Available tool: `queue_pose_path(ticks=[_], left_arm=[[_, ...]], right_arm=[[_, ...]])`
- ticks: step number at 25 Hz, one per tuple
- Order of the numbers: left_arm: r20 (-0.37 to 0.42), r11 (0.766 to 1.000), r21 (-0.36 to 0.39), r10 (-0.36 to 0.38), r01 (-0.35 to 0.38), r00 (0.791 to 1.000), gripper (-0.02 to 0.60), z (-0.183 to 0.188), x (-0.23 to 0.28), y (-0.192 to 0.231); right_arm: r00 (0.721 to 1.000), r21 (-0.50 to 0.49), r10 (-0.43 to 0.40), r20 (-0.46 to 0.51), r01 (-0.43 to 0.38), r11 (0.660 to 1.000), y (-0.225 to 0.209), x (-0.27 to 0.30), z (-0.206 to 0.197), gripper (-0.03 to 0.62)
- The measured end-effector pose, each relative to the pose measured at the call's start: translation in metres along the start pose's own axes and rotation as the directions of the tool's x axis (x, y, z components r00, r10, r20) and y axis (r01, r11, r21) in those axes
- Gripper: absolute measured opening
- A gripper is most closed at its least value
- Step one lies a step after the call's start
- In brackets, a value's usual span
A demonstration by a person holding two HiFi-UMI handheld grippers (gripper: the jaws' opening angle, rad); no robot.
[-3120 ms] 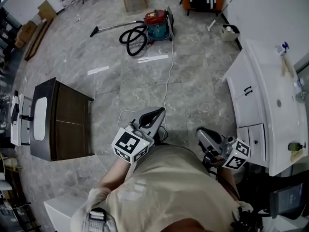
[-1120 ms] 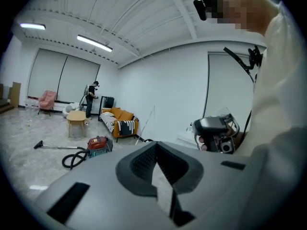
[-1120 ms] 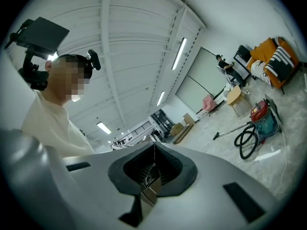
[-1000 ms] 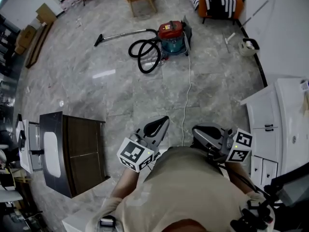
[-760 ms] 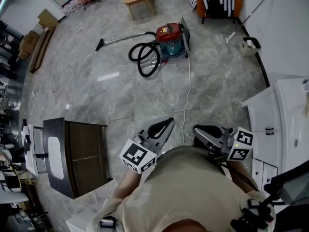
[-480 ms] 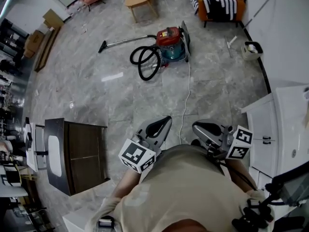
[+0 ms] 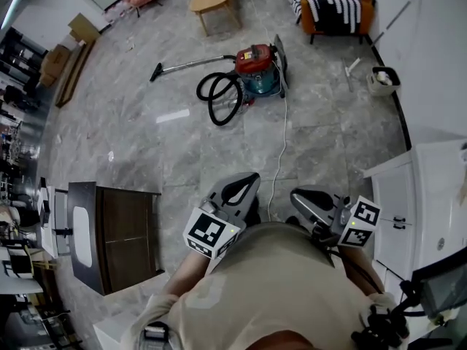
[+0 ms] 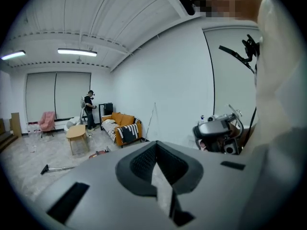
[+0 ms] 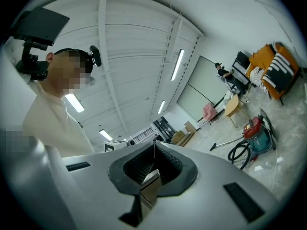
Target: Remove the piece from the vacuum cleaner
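Vacuum cleaner point(image 7: 257, 64) stands on the floor point(image 7: 182, 152) at 12 o'clock, well apart from both grippers. Its hose point(image 7: 219, 97) is coiled at its 8 o'clock, and its wand point(image 7: 191, 64) lies toward 9 o'clock. A cord point(image 7: 279, 152) runs across the floor between. Cabinet point(image 7: 117, 235) edge lies at 9 o'clock, counter point(image 7: 416, 195) edge at 3 o'clock. Left gripper point(image 7: 250, 178) and right gripper point(image 7: 295, 194): jaws fully together, nothing held.

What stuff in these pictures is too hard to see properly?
- Head view: the vacuum cleaner is far off and small, so which piece comes off cannot be told.
- Left gripper view: the left gripper blocks nearly all of the vacuum cleaner with its own body.
- Head view: the power cord runs under the person's body, so its end is hidden.
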State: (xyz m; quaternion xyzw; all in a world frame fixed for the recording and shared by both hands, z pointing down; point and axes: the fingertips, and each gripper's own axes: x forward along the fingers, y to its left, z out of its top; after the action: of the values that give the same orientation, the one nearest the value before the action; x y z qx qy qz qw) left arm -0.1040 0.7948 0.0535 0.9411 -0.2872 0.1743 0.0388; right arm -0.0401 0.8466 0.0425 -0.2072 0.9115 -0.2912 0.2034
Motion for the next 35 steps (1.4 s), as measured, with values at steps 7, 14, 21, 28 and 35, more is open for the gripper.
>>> queue_pose_path(ticks=[7, 14, 21, 28, 35], left_arm=[[0.028, 0.999, -0.005, -0.054, 0.054, 0.998, -0.002, -0.001, 0.017, 0.038], [0.12, 0.999, 0.001, -0.048, 0.048, 0.992, -0.002, 0.017, 0.012, 0.122], [0.173, 0.999, -0.012, -0.037, 0.04, 0.984, -0.002, 0.021, -0.018, 0.215], [0.249, 0.994, -0.024, -0.096, 0.105, 0.964, -0.002, 0.025, -0.024, 0.274], [0.314, 0.982, -0.046, -0.159, 0.183, 0.936, -0.002, 0.035, -0.028, 0.294]], right_arm=[[0.983, -0.254, -0.157, -0.093, 0.129, 0.959, -0.025, 0.023, 0.0, 0.003], [0.99, -0.4, -0.085, -0.114, 0.033, 0.916, -0.034, 0.135, 0.039, 0.003], [0.996, -0.435, -0.03, -0.084, -0.009, 0.9, -0.027, 0.239, 0.062, 0.003], [0.982, -0.492, -0.125, -0.14, 0.04, 0.87, -0.053, 0.304, 0.039, 0.003], [0.96, -0.54, -0.204, -0.19, 0.071, 0.839, -0.074, 0.331, 0.029, 0.003]])
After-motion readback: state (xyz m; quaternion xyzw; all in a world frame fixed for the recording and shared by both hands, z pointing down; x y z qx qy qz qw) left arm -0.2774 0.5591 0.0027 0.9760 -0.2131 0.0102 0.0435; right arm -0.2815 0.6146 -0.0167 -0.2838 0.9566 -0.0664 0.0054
